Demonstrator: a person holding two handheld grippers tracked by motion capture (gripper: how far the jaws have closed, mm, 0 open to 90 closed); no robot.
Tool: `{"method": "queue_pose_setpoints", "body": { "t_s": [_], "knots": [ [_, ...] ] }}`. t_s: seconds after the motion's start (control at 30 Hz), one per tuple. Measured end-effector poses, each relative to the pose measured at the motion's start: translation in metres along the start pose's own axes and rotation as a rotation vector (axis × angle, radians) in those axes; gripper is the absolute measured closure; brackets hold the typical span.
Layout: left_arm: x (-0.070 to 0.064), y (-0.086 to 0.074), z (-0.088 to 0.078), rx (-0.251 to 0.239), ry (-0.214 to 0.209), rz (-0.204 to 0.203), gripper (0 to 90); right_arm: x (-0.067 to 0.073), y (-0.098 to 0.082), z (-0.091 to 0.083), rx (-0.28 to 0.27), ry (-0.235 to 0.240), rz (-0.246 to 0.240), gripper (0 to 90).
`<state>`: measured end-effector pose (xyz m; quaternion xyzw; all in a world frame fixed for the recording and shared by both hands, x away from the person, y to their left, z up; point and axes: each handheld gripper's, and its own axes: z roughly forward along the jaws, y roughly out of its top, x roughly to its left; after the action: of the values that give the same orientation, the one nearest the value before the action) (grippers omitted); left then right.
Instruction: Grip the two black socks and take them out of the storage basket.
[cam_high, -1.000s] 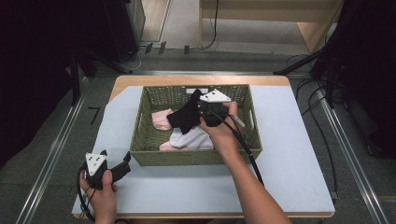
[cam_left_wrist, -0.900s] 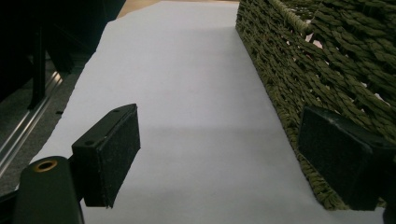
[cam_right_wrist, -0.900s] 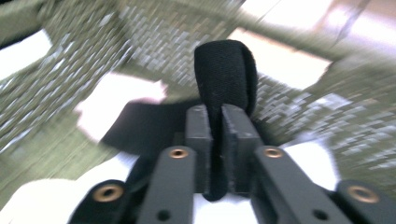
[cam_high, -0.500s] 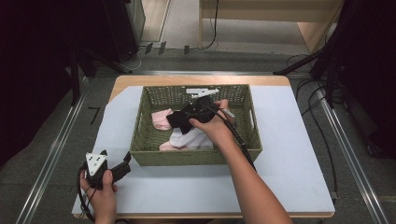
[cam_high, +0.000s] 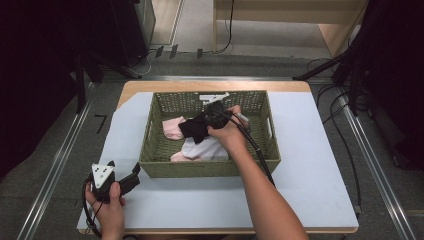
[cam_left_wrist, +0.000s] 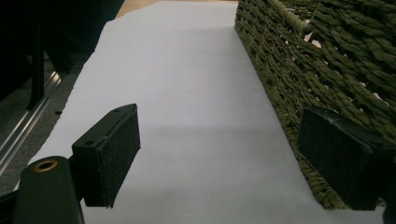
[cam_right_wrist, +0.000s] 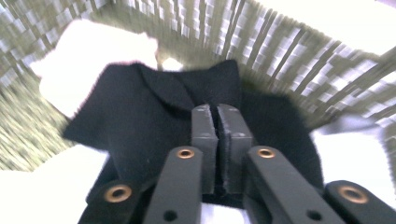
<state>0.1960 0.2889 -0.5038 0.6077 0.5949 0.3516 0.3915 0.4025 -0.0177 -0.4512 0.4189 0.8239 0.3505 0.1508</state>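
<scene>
Green woven basket (cam_high: 155, 165) sits mid-desk on a pale sheet (cam_high: 310, 165) that covers most of the desk (cam_high: 210, 85); bare wood shows along the far edge.

Right gripper (cam_high: 212, 111) is down inside the basket, toward its far side, the person's right hand (cam_high: 230, 131) wrapped round it. In the right gripper view the jaws are pressed together with black cloth pinched between them — the gripper (cam_right_wrist: 217, 126) is clamped on the black garment (cam_right_wrist: 135, 121). From the high view that black garment (cam_high: 192, 127) lies in the basket's middle, draped over lighter pieces: a pink cloth (cam_high: 172, 127) just to its left, a white cloth (cam_high: 205, 149) on the near side, with a bit more pink at the near wall. The cable runs back along the forearm over the basket's near rim.

Left gripper (cam_high: 134, 176) rests on the sheet at the near left corner, held by the left hand (cam_high: 107, 207), just off the basket's near-left corner. In the left gripper view its jaws stand wide apart with nothing between them — the left gripper (cam_left_wrist: 233, 158) is open, one pad close beside the basket wall (cam_left_wrist: 299, 70), whether touching I cannot tell.
</scene>
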Motion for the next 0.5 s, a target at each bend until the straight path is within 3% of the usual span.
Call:
{"method": "queue_pose_setpoints", "body": {
  "t_s": [0.27,0.33,0.37,0.4,0.5],
  "knots": [
    [0.000,0.000,0.000,0.000,-0.002,-0.001,14.7,0.000,0.004,-0.034,-0.258,-0.031,0.008,89.2],
    [0.000,0.000,0.000,0.000,-0.002,-0.001,14.7,-0.001,0.004,-0.043,-0.326,-0.038,-0.002,89.2],
    [0.000,0.000,0.000,0.000,-0.002,-0.001,14.7,-0.002,0.004,-0.052,-0.392,-0.061,-0.017,89.3],
    [0.000,0.000,0.000,0.000,-0.002,-0.001,14.7,-0.002,0.004,-0.052,-0.392,-0.061,-0.017,89.3],
    [0.000,0.000,0.000,0.000,-0.002,-0.001,14.7,-0.003,0.003,-0.068,-0.501,-0.085,-0.030,89.5]
  ]
}}
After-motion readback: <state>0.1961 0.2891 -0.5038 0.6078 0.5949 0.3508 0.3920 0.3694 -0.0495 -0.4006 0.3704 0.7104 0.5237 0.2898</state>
